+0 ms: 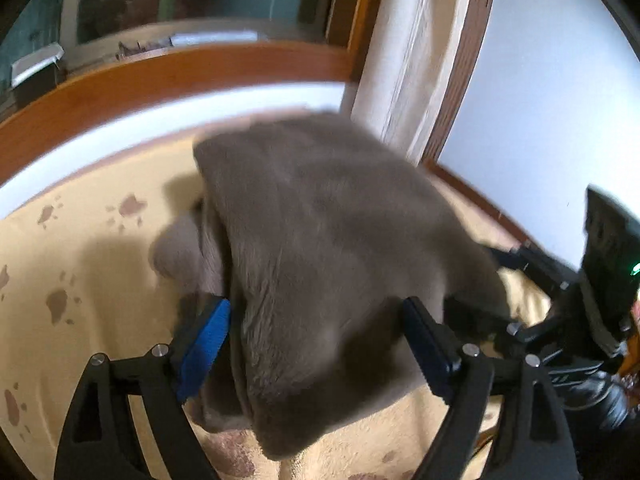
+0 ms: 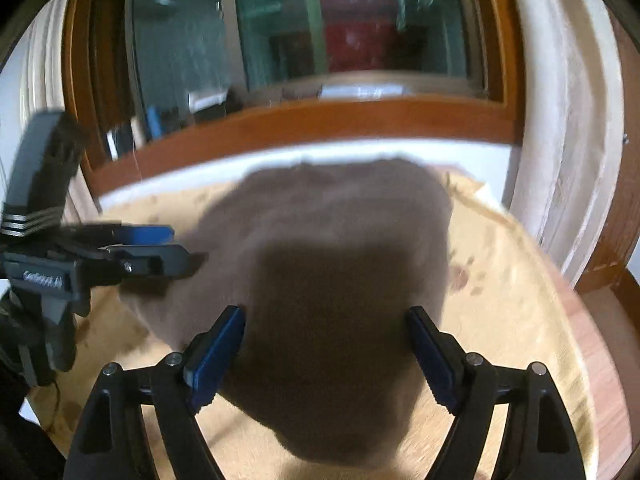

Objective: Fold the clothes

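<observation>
A grey garment [image 1: 320, 260] lies bunched and partly folded on a cream blanket [image 1: 80, 240] with brown paw prints, reaching toward the far edge below the window [image 2: 320, 40]. The left gripper [image 1: 316, 348] is spread wide, its fingers either side of the garment's near end, gripping nothing. The right gripper [image 2: 326, 354] is likewise wide open over the garment's near edge, holding nothing.

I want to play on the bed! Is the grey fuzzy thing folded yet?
Nearly. The grey garment already lies doubled over in layers on the cream blanket. Both the left gripper and right gripper are open around it, holding nothing. Maybe one more fold or tidying remains.
</observation>
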`<state>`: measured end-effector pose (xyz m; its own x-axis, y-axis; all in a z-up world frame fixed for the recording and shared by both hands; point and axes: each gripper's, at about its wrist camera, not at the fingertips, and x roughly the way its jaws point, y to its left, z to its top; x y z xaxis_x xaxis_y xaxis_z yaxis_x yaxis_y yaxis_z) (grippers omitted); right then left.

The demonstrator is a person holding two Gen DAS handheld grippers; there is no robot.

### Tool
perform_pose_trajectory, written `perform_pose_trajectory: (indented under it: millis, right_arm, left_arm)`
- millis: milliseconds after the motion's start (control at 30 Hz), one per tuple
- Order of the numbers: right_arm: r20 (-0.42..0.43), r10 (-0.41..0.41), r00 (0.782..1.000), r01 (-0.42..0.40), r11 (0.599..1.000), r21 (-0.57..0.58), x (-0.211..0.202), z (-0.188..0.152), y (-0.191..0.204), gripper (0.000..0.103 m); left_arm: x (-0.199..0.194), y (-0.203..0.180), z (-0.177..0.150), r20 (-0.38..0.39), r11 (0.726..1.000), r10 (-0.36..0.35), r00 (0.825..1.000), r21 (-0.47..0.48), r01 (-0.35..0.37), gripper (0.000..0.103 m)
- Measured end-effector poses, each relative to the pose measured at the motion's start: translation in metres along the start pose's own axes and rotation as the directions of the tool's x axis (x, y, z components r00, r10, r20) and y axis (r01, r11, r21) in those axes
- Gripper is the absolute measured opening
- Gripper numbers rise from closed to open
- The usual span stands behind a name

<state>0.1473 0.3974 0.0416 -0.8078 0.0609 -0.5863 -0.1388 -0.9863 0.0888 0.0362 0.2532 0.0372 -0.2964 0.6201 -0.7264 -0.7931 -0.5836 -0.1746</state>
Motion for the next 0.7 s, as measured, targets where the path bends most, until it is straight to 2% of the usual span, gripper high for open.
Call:
perform_pose_trajectory:
  millis: [67, 167, 267, 367, 500, 700]
  right_arm:
    - [-0.016, -0.014, 1.0, 0.014, 1.0, -0.002, 0.005, -0.006, -0.001, 0.085]
    - [-0.065, -0.03, 0.997, 0.028, 0.999, -0.028, 0.017, -0.01, 0.001, 0.09]
    - [-0.107, -0.058, 0.993, 0.049, 0.995, -0.086, 0.025, -0.012, 0.012, 0.103]
    - [-0.112, -0.093, 0.989, 0.081, 0.99, -0.112, 0.029, -0.011, 0.018, 0.103]
    - [-0.076, -0.063, 0.995, 0.058, 0.996, -0.063, 0.02, -0.011, 0.01, 0.103]
    - [-0.012, -0.035, 0.999, 0.037, 0.991, 0.128, -0.018, -0.012, -0.009, 0.103]
  left_arm:
    - [0.01, 0.003, -0.007, -0.028, 1.0, 0.004, 1.0, -0.012, -0.004, 0.09]
    - [0.013, 0.005, -0.008, -0.031, 1.0, 0.005, 0.999, -0.016, -0.006, 0.092]
    - [0.012, 0.0, -0.009, -0.022, 1.0, 0.028, 0.999, 0.003, -0.028, 0.095]
    - [0.01, 0.0, -0.012, -0.005, 0.999, 0.033, 0.999, -0.002, -0.033, 0.099]
    - [-0.001, -0.005, -0.017, 0.039, 0.999, 0.048, 0.998, 0.014, -0.048, 0.102]
    - [-0.033, -0.017, -0.028, 0.11, 0.991, 0.134, 0.985, 0.002, -0.135, 0.103]
